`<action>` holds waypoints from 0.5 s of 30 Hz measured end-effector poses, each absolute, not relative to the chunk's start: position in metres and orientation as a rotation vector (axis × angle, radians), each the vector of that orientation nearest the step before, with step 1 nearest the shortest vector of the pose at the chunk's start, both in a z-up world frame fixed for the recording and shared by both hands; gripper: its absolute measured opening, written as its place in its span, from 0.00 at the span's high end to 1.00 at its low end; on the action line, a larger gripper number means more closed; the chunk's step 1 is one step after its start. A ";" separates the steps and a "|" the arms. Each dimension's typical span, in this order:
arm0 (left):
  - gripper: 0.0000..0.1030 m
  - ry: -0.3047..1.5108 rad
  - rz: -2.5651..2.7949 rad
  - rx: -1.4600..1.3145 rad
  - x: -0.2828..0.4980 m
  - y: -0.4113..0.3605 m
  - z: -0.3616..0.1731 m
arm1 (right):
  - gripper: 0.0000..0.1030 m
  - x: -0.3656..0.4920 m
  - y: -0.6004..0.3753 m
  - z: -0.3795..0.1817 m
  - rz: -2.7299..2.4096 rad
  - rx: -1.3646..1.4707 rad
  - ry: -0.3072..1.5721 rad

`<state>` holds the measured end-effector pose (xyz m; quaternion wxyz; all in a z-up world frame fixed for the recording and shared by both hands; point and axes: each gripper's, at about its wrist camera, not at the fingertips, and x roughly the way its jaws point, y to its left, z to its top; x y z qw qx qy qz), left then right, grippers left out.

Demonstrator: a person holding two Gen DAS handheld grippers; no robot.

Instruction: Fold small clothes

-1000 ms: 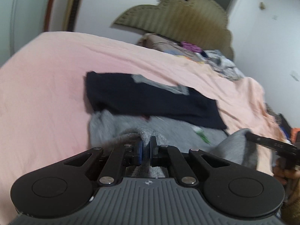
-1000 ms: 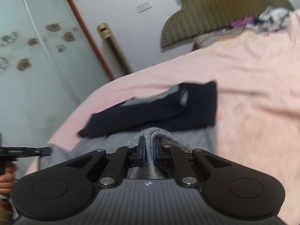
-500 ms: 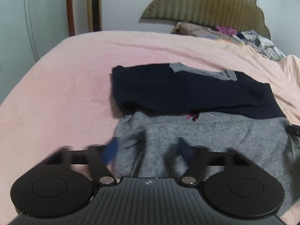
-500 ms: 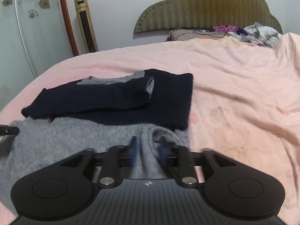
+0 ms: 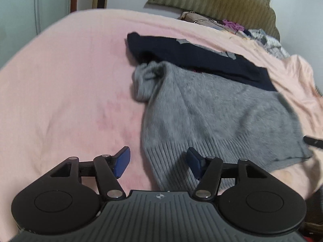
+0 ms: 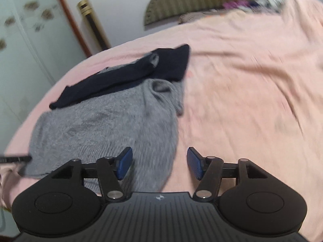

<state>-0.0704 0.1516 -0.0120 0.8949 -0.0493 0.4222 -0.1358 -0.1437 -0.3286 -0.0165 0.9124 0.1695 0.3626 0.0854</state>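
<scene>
A grey knit sweater (image 5: 212,111) (image 6: 101,125) lies spread on the pink bed sheet (image 5: 60,80) (image 6: 252,80), its far end rumpled. A folded navy garment (image 5: 191,58) (image 6: 125,78) with grey trim lies just beyond it and overlaps its far edge. My left gripper (image 5: 158,164) hovers at the sweater's ribbed near-left corner. Its jaws are closing, the hem is between them, and the pads are clear of it. My right gripper (image 6: 159,164) hovers at the near-right corner. Its jaws are opening, the knit edge lies between them, and nothing is pinched.
A padded olive headboard (image 5: 212,2) (image 6: 181,6) stands at the far end of the bed, with a heap of mixed clothes (image 5: 262,38) (image 6: 252,2) below it. A gold tower fan (image 6: 90,20) and a glass sliding door (image 6: 20,40) stand to the left of the bed.
Both grippers were shut on bunched grey knit a second ago. They have let go and their jaws have parted. The sweater now lies flat, and both grippers sit lower by its near hem.
</scene>
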 end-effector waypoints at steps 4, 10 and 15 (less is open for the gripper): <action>0.50 0.890 -0.331 -0.159 -0.080 0.151 -0.014 | 0.62 -0.153 -0.328 -0.023 0.181 0.413 0.758; 0.79 0.886 -0.340 -0.145 -0.078 0.134 -0.016 | 0.80 -0.149 -0.298 -0.025 0.230 0.369 0.764; 0.90 0.899 -0.345 -0.232 -0.077 0.137 -0.015 | 0.93 -0.156 -0.272 -0.016 0.264 0.200 0.716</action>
